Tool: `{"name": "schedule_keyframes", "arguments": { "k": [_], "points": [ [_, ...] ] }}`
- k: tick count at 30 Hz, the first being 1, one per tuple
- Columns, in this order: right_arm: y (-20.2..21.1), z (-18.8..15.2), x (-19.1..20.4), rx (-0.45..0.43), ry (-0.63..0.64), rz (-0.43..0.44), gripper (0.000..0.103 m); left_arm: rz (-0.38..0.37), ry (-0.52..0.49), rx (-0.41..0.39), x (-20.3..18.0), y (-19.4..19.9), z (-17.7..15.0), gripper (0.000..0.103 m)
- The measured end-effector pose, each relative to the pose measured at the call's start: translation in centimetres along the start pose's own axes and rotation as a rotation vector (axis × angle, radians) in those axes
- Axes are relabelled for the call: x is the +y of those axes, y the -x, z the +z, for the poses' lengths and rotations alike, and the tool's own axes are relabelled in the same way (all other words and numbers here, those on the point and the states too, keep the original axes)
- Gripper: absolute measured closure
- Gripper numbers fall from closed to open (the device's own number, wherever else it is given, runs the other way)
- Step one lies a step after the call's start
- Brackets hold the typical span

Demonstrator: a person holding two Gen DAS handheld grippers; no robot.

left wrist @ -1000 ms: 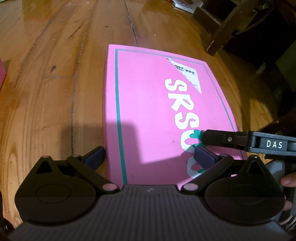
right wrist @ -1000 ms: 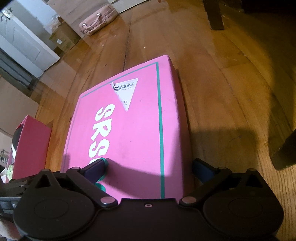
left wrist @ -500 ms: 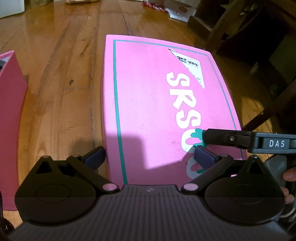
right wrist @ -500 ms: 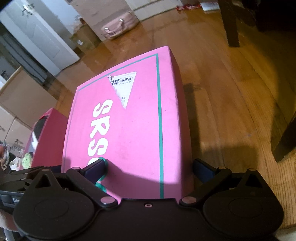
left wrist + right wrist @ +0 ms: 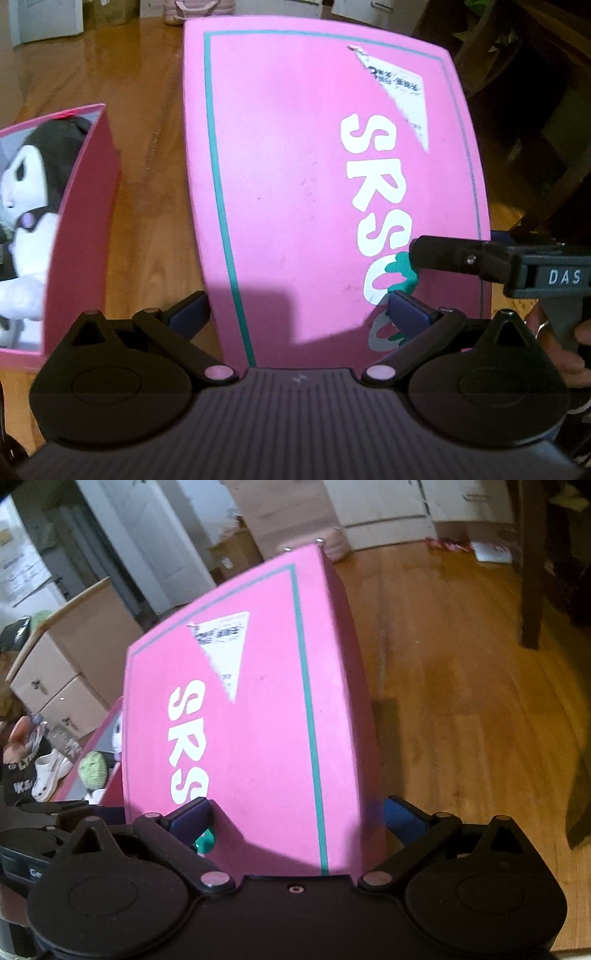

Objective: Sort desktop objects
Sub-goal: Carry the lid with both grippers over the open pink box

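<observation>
Pink lid [image 5: 295, 184] lifted, fingers [image 5: 190, 312] straddling corners

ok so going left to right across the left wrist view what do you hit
open pink box with the plush toy → bare wooden surface → big pink SRS box → right gripper reaching in from the edge

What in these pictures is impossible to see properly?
- Pink box, left wrist view: the end of its white lettering is hidden by the right gripper and left gripper.
- Its torn label, right wrist view: print too blurred to read.
- Plush toy, left wrist view: cut off by the picture's edge and its carton's wall.
</observation>
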State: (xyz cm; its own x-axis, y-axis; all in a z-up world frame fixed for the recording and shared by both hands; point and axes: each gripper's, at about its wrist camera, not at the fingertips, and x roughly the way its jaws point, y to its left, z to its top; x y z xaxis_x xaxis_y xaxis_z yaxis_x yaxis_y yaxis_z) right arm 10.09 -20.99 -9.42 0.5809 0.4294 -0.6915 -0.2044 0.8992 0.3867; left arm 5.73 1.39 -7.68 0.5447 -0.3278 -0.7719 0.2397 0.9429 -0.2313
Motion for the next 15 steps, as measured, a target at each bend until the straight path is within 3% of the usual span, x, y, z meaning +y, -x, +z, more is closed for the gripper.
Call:
{"name": "schedule_keyframes", "arguments": {
  "k": [10,15],
  "points": [
    [1.2,0.2,1.9,-0.027,-0.019,0.07,0.002,-0.005,0.022,-0.059,2.5,3.6,-0.3,0.0],
    [0.6,0.4,3.6,-0.023,-0.019,0.081,0.002,0.033,0.007,-0.104,3.7,5.4,-0.1,0.0]
  ]
}}
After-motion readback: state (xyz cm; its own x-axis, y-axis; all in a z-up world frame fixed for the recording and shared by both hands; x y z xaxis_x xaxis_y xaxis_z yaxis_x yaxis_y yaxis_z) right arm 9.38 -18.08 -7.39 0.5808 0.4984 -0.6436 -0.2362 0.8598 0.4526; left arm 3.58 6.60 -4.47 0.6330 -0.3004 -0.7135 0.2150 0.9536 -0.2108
